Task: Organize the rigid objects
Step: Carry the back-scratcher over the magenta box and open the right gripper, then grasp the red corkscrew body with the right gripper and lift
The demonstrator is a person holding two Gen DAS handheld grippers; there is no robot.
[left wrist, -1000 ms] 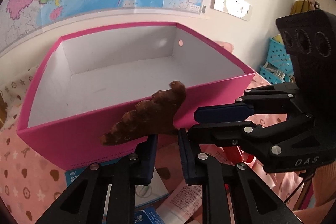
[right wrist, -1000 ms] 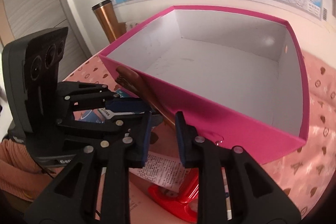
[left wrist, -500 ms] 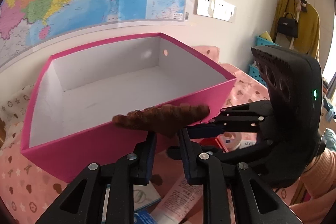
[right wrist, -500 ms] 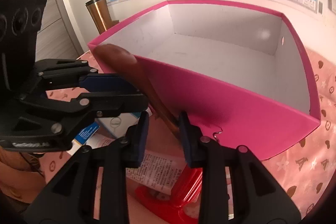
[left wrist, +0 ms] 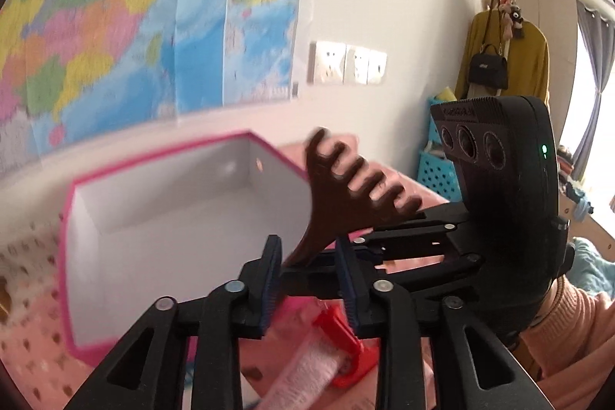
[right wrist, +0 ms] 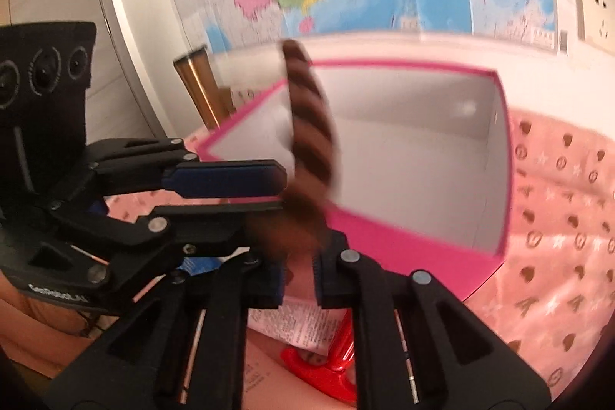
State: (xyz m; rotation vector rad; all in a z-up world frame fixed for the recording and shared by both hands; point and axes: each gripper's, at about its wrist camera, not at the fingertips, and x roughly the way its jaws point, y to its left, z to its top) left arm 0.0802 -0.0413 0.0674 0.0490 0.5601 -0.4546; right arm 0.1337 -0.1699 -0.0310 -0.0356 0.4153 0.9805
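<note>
**Now: comb passed between tongs**

Above the pink box, at about 2 o'clock of it, the brown comb is gripped by the right tongs. The left tongs are being opened; the handle is seen between them, untouched.

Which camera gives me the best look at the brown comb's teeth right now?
The left wrist view: the brown comb stands side-on there, its teeth spread out against the wall, only slightly blurred. The right wrist view shows the comb edge-on and motion-smeared above the pink box, so single teeth cannot be told apart.
</note>
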